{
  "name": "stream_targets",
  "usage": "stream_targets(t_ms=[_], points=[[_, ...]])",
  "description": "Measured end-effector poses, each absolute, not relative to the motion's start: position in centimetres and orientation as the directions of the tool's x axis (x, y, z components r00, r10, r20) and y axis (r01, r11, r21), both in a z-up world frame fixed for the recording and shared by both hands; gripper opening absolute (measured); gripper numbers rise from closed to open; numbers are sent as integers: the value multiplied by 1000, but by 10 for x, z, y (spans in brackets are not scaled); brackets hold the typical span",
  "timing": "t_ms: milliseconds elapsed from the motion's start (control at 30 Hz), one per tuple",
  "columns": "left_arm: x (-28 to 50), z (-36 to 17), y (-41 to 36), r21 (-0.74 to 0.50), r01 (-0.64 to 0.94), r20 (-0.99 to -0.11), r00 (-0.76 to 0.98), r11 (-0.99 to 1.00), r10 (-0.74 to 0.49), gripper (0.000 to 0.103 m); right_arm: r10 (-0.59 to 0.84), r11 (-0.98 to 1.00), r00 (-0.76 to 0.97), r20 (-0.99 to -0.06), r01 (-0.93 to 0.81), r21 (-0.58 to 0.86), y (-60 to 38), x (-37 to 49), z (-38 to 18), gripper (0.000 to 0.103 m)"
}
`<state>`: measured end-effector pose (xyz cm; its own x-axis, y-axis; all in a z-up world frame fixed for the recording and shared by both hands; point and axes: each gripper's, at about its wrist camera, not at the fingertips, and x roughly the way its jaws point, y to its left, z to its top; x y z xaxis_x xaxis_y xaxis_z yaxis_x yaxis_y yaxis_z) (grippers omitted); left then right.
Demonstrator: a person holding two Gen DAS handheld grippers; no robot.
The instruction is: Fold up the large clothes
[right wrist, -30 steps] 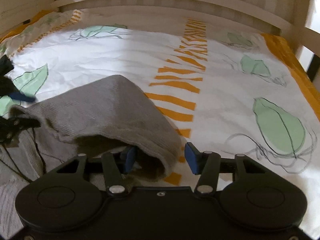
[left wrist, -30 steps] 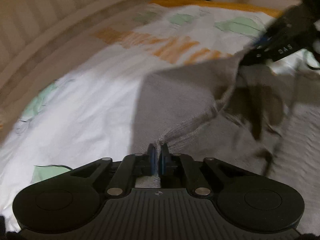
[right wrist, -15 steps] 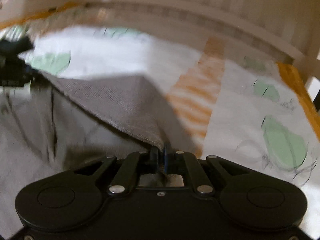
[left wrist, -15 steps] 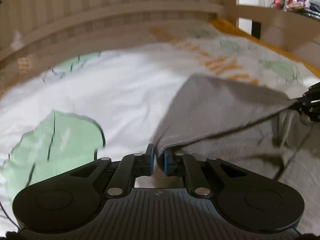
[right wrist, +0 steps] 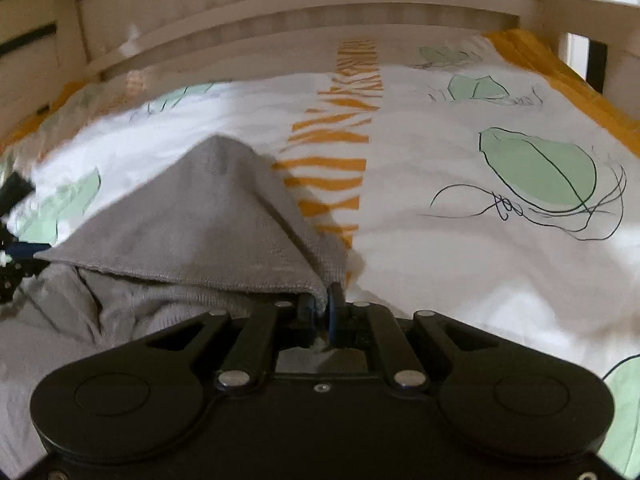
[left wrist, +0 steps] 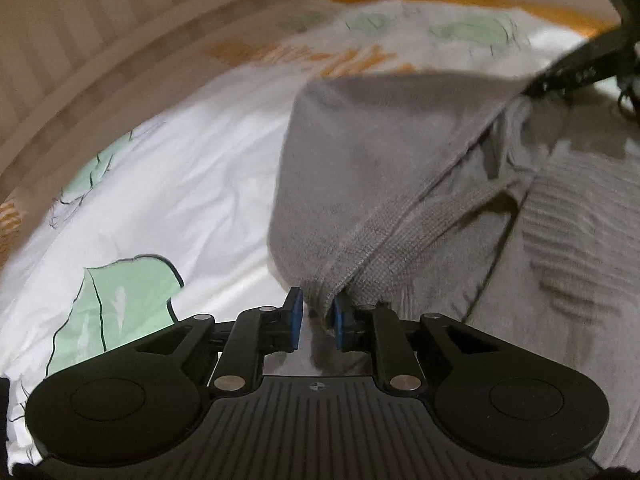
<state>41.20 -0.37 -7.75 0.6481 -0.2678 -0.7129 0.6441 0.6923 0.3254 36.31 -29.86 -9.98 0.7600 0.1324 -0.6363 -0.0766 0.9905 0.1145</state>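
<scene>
Bed's covered with a white leaf-print duvet (right wrist: pixel 460 248), and my grey knit sweater (left wrist: pixel 400 168) is spread over its near side, one flap lifted and stretched between both grippers so I'd guess it can be carried across as a fold. Right gripper (right wrist: pixel 322 312) is clenched on the hem corner, knit pinched between the pads. Left gripper (left wrist: pixel 316 320) has the ribbed edge sitting between its fingers, but the jaws are opening and the pads aren't pressing it.
</scene>
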Motion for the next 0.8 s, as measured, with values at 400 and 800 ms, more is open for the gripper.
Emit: stream_targets(t_ms=[400,800], points=[[421,11,45,41,581,-596,667,813,-447,66,256,966,741,-621,-208,151,-311,330,-59,65],[479,-77,-3,-93,387,-748,581,917,-321,69,192,973,774,-603,-72,217,-284,388,-78,26]])
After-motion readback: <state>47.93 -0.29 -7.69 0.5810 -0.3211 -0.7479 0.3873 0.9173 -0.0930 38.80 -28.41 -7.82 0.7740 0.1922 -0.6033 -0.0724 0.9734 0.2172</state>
